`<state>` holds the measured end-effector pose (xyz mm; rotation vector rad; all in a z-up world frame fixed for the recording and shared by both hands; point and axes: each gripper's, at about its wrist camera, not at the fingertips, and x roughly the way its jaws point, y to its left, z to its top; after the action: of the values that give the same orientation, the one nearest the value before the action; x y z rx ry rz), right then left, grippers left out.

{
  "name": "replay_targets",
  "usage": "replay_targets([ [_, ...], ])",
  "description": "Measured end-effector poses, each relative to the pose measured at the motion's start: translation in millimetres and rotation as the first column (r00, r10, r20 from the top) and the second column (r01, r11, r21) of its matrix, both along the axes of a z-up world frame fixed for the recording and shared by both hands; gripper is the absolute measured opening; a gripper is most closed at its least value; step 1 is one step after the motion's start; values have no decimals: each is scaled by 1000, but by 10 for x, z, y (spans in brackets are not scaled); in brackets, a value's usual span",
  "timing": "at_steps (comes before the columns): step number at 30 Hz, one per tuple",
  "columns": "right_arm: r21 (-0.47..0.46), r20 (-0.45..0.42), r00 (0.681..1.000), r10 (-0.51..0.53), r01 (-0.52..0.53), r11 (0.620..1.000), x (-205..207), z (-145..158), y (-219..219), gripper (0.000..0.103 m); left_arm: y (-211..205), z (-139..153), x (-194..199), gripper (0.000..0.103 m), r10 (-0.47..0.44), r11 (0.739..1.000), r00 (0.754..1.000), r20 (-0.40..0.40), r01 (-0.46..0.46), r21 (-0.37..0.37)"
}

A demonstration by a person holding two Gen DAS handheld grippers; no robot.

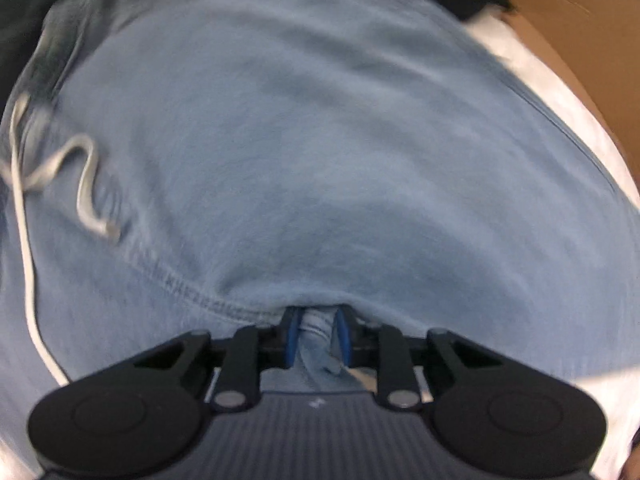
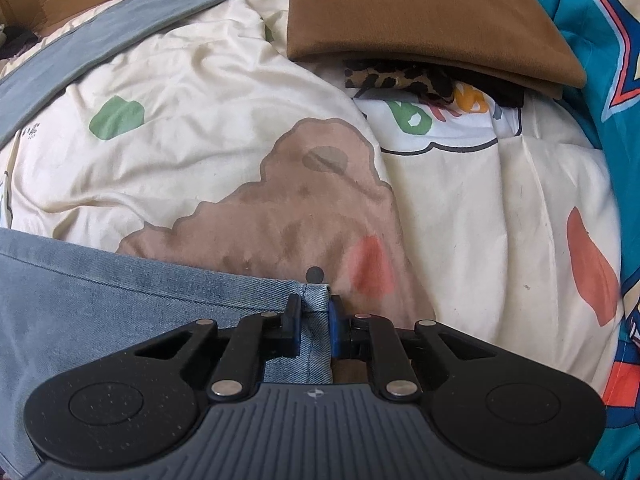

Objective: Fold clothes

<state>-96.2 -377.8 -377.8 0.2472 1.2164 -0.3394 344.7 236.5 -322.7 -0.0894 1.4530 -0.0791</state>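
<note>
right wrist view: right gripper (image 2: 314, 320) pinches one denim garment (image 2: 120, 300); left gripper (image 1: 316, 334) pinches it too.

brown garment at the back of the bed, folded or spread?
Folded. The brown garment lies as a flat, square-edged stack with doubled layers showing along its near edge, on top of a leopard-print piece.
</note>
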Motion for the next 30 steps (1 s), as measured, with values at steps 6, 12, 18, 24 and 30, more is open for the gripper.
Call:
replay_targets([
  [6, -19, -12, 999, -41, 41, 999, -11, 64, -46, 19, 94, 235, -74, 19, -59, 997, 996, 64, 63, -54],
  [12, 6, 58, 997, -42, 42, 999, -72, 238, -85, 22, 105, 337, -231, 17, -141, 989, 986, 88, 145, -41],
  [18, 81, 79, 997, 19, -26, 996, -16, 171, 98, 22, 36, 57, -384, 13, -180, 983, 983, 46, 182, -37],
  [24, 101, 18, 1000, 21, -23, 995, 39, -49, 178, 22, -78, -246, -353, 13, -162, 986, 986, 44, 163, -17],
  [30, 111, -4, 1000, -19, 19, 994, 25, -158, 128, 21, -78, -266, -332, 14, -151, 988, 988, 42, 152, -25],
])
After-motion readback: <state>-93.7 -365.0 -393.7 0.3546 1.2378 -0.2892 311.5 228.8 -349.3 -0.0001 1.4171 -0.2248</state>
